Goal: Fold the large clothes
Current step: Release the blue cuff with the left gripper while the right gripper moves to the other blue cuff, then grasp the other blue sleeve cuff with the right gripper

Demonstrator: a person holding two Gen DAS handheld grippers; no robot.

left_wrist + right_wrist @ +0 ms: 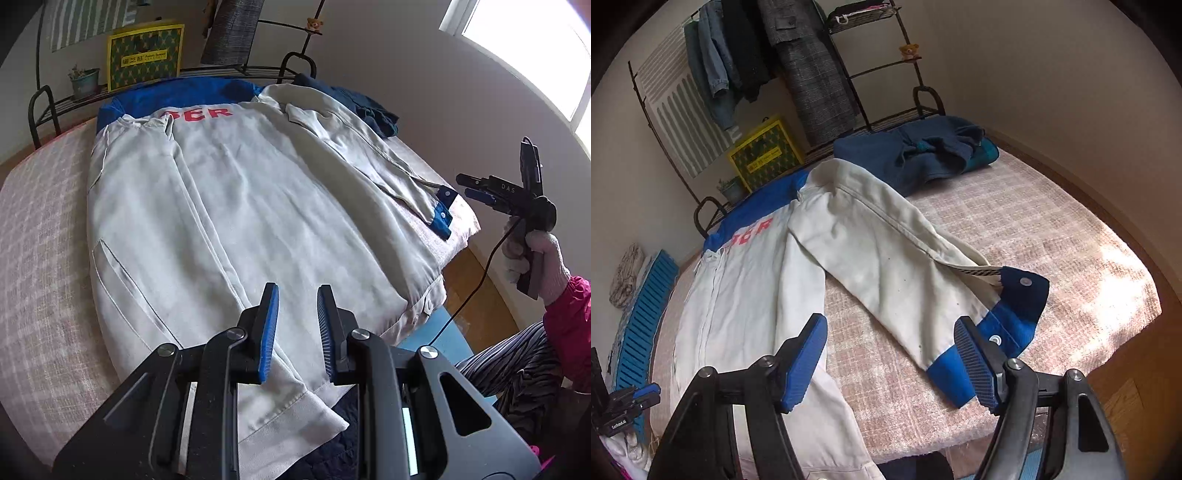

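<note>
**Two grippers open over the jacket**

Both of my grippers stand with jaws apart and nothing between them. In the left wrist view my left gripper [297,325] sits at lower centre with a narrow gap between its blue pads [268,332], hanging just above the hem of the jacket [236,206]. In the right wrist view my right gripper [892,358] is spread much wider; its right pad [975,363] lies just beside the blue cuff [982,343] of the sleeve [886,258], though I cannot tell if it touches.

The jacket lies back-up across the bed [40,236], pale grey with a blue yoke and red letters toward the upper middle of the frame. Its sleeve stretches out to the lower right of the right view. A dark blue garment [916,155] lies bunched at the upper right, near the rack [882,66]. A yellow box [146,55] stands at the upper left of the left view.
</note>
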